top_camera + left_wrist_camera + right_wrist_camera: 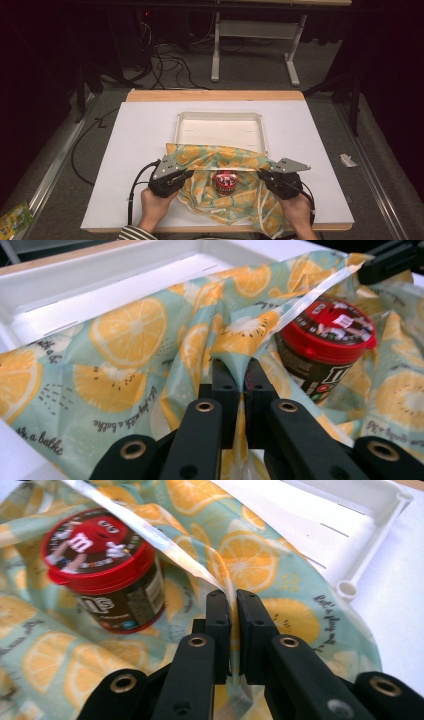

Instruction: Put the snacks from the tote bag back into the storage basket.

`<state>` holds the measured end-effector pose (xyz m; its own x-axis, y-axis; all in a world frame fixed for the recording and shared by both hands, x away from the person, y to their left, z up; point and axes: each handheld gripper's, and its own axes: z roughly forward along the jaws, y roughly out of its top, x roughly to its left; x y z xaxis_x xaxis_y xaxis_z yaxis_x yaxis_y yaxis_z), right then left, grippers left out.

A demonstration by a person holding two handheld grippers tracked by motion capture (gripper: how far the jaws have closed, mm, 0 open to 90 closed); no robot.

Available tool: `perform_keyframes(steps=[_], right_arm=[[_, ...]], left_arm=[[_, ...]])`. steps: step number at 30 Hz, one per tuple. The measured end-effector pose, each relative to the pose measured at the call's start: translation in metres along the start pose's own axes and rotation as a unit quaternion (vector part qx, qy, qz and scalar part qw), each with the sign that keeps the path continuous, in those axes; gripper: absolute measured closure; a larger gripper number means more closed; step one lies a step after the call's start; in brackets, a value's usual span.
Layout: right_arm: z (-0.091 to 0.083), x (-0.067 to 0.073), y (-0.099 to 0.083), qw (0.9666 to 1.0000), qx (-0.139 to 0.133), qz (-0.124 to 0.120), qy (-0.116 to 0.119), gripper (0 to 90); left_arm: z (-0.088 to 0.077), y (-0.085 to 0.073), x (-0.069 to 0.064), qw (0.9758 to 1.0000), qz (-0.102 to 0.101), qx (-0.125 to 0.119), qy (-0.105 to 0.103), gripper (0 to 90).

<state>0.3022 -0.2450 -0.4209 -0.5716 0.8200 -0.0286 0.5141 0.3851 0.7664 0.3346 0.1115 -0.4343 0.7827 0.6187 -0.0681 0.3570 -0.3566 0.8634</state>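
Lemon-print cloth (225, 165) is bunching around the red-lidded M&M's jar (225, 182) just before the white tray (219, 129), and I am pinching one fold in my left gripper (236, 371) and another in my right gripper (233, 606), both clamped tight. I am judging this the wrapping step; next I should be drawing both folds together over the lid, whose cartoon "m" is reading clearly.

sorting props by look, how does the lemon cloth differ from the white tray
The lemon cloth is soft, rumpled and printed with orange slices on teal; the white tray is rigid, flat-lying and plain. The cloth carries a red-lidded jar; the tray's bare part holds nothing. Both lie on the table, overlapping.
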Motion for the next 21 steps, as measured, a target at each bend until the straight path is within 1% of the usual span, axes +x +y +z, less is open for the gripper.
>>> perform_keyframes(steps=[8,14,17,21], right_arm=[[0.015,-0.009,0.003,0.9997,0.023,0.003,-0.011,85.7],[0.023,-0.016,0.001,0.9991,0.037,0.006,-0.02,85.7],[0.027,-0.021,-0.001,0.9987,0.044,0.013,-0.024,85.7],[0.032,-0.025,-0.002,0.9981,0.052,0.017,-0.028,85.7]], left_arm=[[0.005,0.0,0.003,0.9998,-0.009,0.015,0.011,85.4],[0.01,-0.002,0.005,0.9993,-0.006,0.03,0.02,84.7],[0.012,-0.002,0.004,0.999,-0.005,0.037,0.024,84.6],[0.014,-0.003,0.007,0.9984,-0.014,0.047,0.029,84.3]])
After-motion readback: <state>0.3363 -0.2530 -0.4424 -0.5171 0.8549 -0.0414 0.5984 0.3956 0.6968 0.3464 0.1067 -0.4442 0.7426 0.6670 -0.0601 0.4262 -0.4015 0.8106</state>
